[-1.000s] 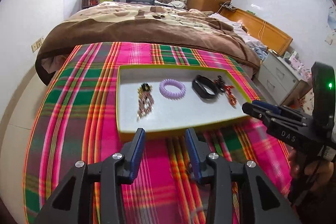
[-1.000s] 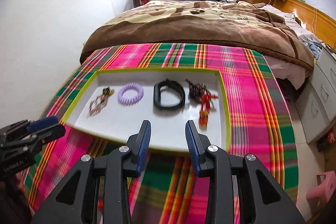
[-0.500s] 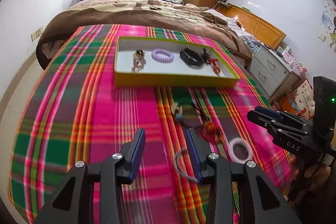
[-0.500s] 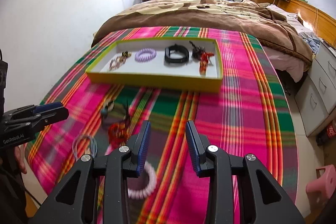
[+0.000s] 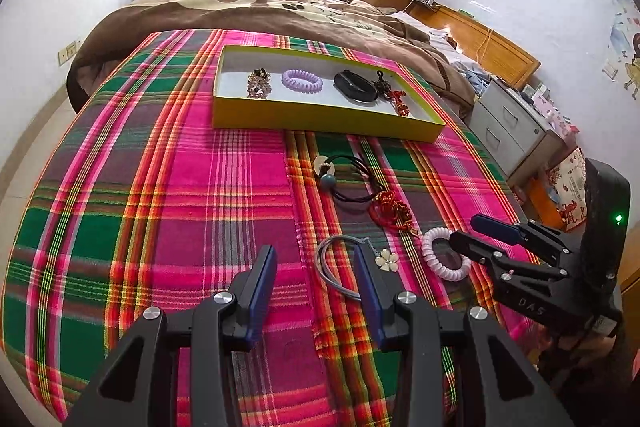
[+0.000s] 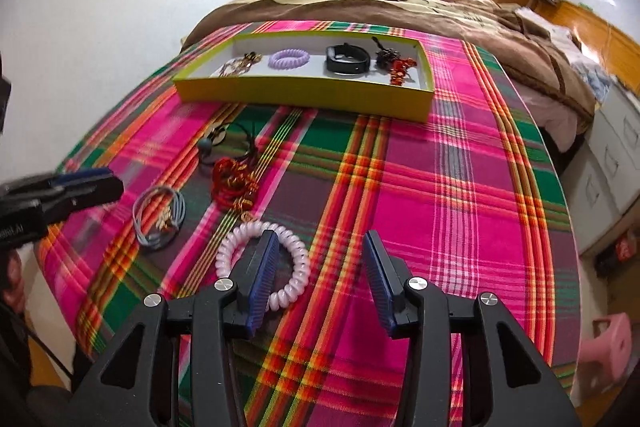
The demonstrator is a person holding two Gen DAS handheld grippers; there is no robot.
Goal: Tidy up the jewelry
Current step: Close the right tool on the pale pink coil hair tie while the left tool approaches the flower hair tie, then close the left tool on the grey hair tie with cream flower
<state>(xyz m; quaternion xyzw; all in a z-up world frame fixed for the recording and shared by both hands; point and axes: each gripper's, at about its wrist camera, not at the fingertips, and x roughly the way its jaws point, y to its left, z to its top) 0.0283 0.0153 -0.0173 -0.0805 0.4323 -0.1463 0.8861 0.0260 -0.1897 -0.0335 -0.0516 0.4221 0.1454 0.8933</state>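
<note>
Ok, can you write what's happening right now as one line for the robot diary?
left gripper: open, empty, by grey bangle | right gripper: open, empty, over pink coil bracelet | yellow tray: four pieces inside

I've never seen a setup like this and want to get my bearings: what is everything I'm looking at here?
Shallow yellow-green box: 1, white inside, far end of plaid blanket.
Beaded brown bracelet: 1, box, leftmost.
Purple spiral hair tie: 1, box.
Black wristband: 1, box.
Dark-and-red tassel charm: 1, box, rightmost.
Black cord necklace with teal bead: 1, blanket.
Red knotted cord ornament: 1, blanket.
Grey wire bangle with flower charm: 1, blanket.
Pale pink spiral hair tie: 1, blanket, nearest.
Brown quilt: 1, bed behind.
Left gripper: black, blue pads, open.
Right gripper: same, open.
</note>
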